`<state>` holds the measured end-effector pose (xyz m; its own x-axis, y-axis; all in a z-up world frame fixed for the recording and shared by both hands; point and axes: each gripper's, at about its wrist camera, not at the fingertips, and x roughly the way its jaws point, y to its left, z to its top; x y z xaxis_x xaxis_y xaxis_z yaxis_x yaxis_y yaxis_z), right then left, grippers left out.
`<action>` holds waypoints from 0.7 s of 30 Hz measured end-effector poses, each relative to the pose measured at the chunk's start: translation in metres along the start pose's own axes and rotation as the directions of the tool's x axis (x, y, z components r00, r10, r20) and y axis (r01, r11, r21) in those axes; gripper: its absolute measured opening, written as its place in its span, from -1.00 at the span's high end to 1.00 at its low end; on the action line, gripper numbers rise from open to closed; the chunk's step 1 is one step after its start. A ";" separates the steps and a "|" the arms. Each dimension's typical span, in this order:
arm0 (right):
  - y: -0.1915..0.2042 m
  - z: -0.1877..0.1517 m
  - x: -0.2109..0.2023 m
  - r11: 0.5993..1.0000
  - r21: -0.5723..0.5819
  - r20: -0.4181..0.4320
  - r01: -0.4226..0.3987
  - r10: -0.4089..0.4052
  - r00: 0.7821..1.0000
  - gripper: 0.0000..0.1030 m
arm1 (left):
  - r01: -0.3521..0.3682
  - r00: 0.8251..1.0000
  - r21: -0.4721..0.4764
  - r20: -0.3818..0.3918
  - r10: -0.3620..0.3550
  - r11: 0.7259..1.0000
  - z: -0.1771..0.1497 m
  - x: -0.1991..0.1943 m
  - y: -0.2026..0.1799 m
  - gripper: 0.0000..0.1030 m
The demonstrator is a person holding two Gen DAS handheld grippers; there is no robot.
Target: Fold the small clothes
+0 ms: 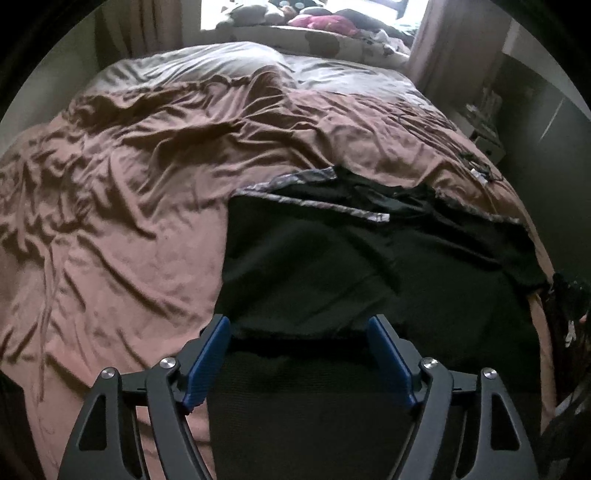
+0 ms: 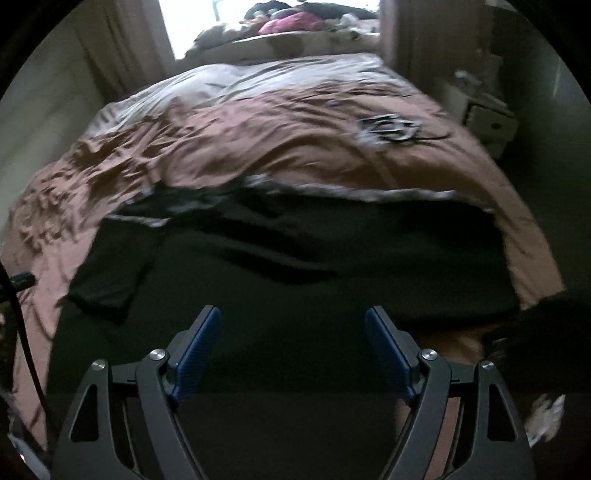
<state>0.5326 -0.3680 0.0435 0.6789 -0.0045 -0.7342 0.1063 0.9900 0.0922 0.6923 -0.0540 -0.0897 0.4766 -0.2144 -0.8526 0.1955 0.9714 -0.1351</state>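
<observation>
A black garment (image 1: 351, 266) with a grey patterned trim (image 1: 317, 199) lies spread on the pinkish-brown bed cover (image 1: 129, 221), near the bed's front right corner. My left gripper (image 1: 299, 325) hangs above the garment's near left part, its blue pads wide apart with nothing between them. In the right wrist view the same black garment (image 2: 295, 258) fills the middle, one sleeve (image 2: 110, 280) sticking out to the left. My right gripper (image 2: 293, 314) stands open over the garment's near edge and holds nothing. That view is blurred.
The bed cover is rumpled, with a white sheet (image 1: 332, 70) at the far end and a pile of clothes (image 1: 325, 22) on the windowsill behind. A small patterned item (image 2: 388, 127) lies far right on the bed. A white nightstand (image 2: 487, 122) stands to the right.
</observation>
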 end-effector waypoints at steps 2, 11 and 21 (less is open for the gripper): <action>-0.014 -0.001 -0.005 1.000 0.005 0.006 0.024 -0.024 1.000 -0.54 | 0.003 1.000 0.007 0.002 -0.003 1.000 0.006 0.006 -0.007 -0.52; -0.083 0.010 0.003 0.993 0.078 0.000 0.084 -0.084 0.996 -0.50 | 0.012 1.000 0.041 -0.019 -0.012 0.999 0.030 0.047 -0.042 -0.52; -0.146 0.037 0.049 0.977 0.176 -0.065 0.119 -0.109 0.992 -0.01 | 0.042 0.999 0.091 -0.035 -0.038 0.995 0.053 0.089 -0.083 -0.52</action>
<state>0.5766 -0.5182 0.0188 0.6145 -0.1035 -0.7821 0.3126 0.9422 0.1210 0.7642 -0.1591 -0.1274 0.4385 -0.2479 -0.8638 0.2921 0.9483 -0.1239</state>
